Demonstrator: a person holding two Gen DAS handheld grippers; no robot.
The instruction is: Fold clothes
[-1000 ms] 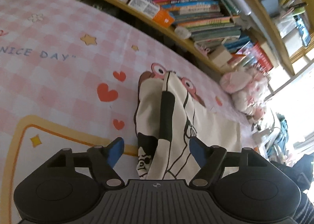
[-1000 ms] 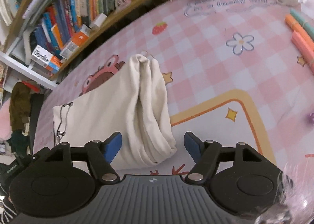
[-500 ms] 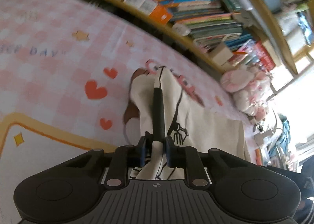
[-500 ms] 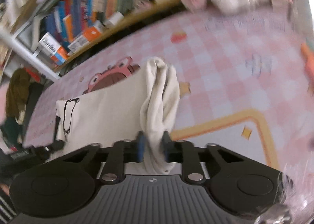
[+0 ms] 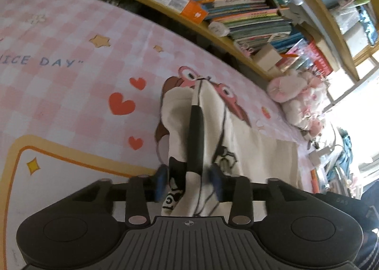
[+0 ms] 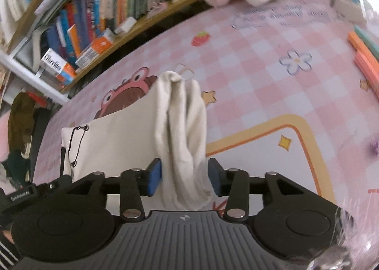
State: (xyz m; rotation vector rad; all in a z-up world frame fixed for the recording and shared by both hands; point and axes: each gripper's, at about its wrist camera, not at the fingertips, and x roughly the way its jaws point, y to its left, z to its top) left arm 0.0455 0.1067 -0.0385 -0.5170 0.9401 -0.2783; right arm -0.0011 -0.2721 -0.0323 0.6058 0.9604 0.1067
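While cream garment point(image 5: 248, 151) lies bunched on pink checked mat point(image 5: 71, 95), left gripper point(image 5: 188, 183) straddles its dark-striped end, jaws just reopening, half apart, pads clear of cloth, gripping nothing. Risk: ridge slumps toward 3 o'clock, undoing fold. Right gripper point(image 6: 184, 176) brackets plain cream roll point(image 6: 182, 132), jaws likewise just parting, left pad near or grazing cloth, no grip. Risk: pad drags fabric on withdrawal; roll unfurls toward 9 o'clock.
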